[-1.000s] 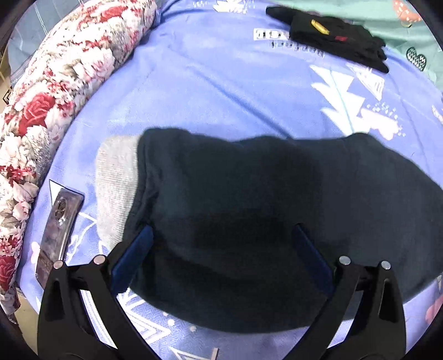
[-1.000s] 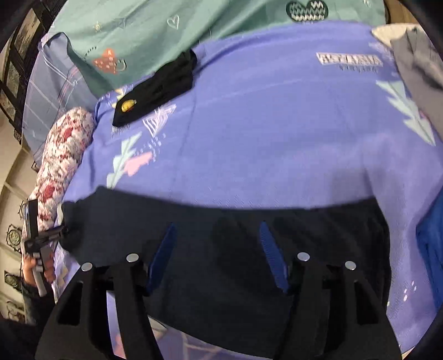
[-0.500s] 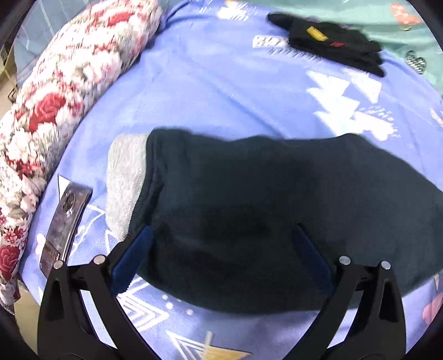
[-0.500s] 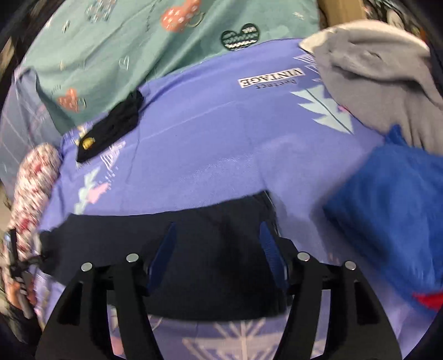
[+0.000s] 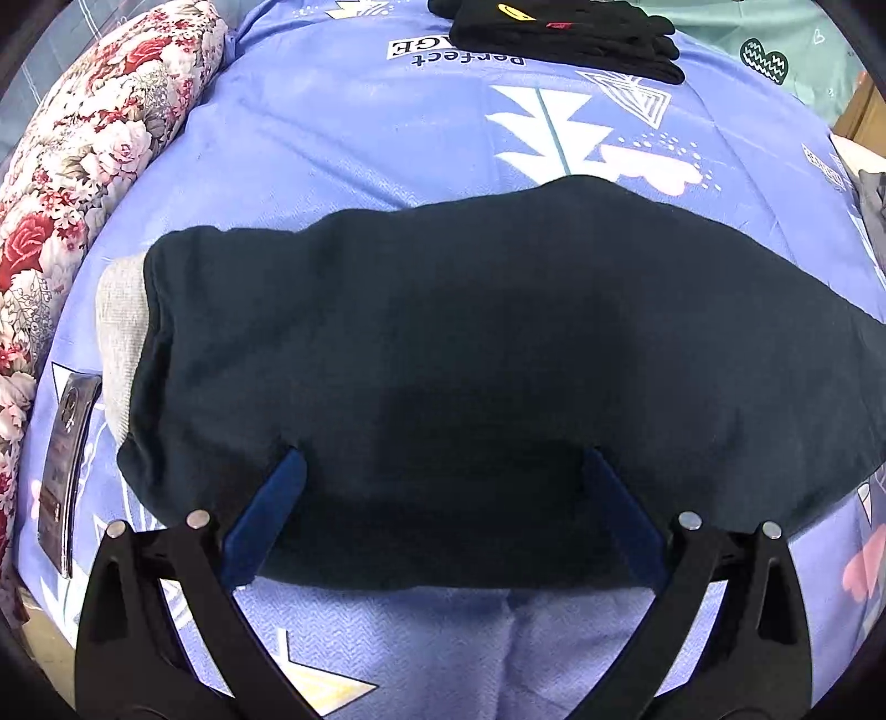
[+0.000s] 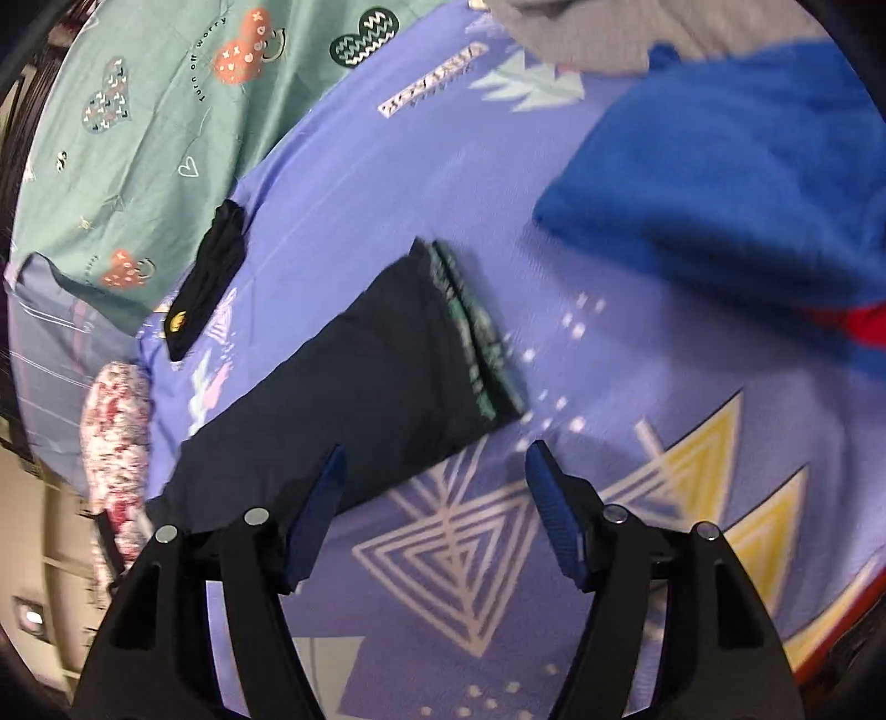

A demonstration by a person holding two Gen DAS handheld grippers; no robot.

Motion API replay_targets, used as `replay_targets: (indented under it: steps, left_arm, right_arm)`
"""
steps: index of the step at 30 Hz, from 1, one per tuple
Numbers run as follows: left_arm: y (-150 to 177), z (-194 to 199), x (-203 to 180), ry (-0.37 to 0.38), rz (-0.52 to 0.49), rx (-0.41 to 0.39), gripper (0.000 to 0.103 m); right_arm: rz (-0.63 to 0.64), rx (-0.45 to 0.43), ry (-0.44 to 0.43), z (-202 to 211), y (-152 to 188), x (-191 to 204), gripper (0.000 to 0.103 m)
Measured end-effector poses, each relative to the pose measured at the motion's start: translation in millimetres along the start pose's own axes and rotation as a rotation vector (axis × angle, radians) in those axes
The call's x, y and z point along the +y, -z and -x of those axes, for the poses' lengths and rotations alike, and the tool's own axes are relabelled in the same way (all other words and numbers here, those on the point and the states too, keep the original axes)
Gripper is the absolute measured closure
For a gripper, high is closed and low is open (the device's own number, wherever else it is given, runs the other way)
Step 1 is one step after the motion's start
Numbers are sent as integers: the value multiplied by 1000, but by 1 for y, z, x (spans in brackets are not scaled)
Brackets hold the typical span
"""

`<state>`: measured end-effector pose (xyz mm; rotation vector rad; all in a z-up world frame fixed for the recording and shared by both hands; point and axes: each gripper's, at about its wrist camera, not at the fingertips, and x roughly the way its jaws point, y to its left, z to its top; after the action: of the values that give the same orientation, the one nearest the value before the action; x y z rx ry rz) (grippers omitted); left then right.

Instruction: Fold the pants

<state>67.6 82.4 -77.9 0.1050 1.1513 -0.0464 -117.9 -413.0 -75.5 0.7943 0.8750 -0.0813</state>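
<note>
Dark navy pants (image 5: 470,360) lie lengthwise across the blue bedsheet (image 5: 360,138), with a grey lining (image 5: 119,332) showing at their left end. My left gripper (image 5: 443,454) hangs open over their near edge, both blue pads wide apart and nothing gripped. In the right wrist view the pants (image 6: 360,376) run diagonally, the green-patterned waistband (image 6: 470,332) at their right end. My right gripper (image 6: 434,448) stands open just off the near corner of that end. Its left fingertip (image 6: 332,465) overlaps the cloth's edge and it holds nothing.
A floral quilt roll (image 5: 72,166) lines the left side, and a phone (image 5: 66,459) lies beside the pants. A black folded garment (image 5: 559,33) sits at the far end. A blue fleece garment (image 6: 720,183) and a grey one (image 6: 581,33) lie to the right, with green patterned bedding (image 6: 138,111) behind.
The right gripper has rolled and swung right, from over the pants' middle to beyond the waistband end. The left gripper has slid right and back toward the pants' near edge. Both stayed open.
</note>
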Motion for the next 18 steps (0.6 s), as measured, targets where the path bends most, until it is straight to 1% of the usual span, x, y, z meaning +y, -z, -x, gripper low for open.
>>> replay_targets:
  steps: [1,3,6,9,10,11,12,13,14,15,16,18]
  left_arm:
    - [0,-1,0,-3,-1,1,2]
    - [0,-1,-1,-10,0,-1,2]
    - [1,0,0,-8,4,-6,2]
    - [3,0,-1,-12,8,-23,2]
    - [3,0,-2,-19,3,-28,2]
    - [3,1,-3,-22,-1,-31,2]
    - [4,1,-3,-18,-2,-33,2]
    - [3,1,-1,-11,-1,-30,2]
    - [3,1,0,1,0,-27,2]
    - [3,2,1,7,0,-25,2]
    - [3,2,2,13,0,-24,2]
    - [2,2,2,21,-2,-21,2]
  right_arm:
    - [5,-4,3,-3,-1,2,36]
    - [-14,-3,-25,-12,-5,5,35]
    - [-27,-12,5,-28,-17,13,35]
    - [-46,-25,7,-41,-24,18,36]
    - [-64,-41,22,-43,-25,19,39]
    - [-82,-43,38,-45,-26,17,62]
    - [-106,-46,20,-46,-27,16,79]
    - [-118,-48,3,-45,-28,17,84]
    - [-104,-59,0,-42,-28,23,86]
    - [-45,-81,-17,-35,-28,39,86]
    - [-14,-92,-35,-31,-29,50,87]
    - [56,-94,-85,-24,-30,80,86]
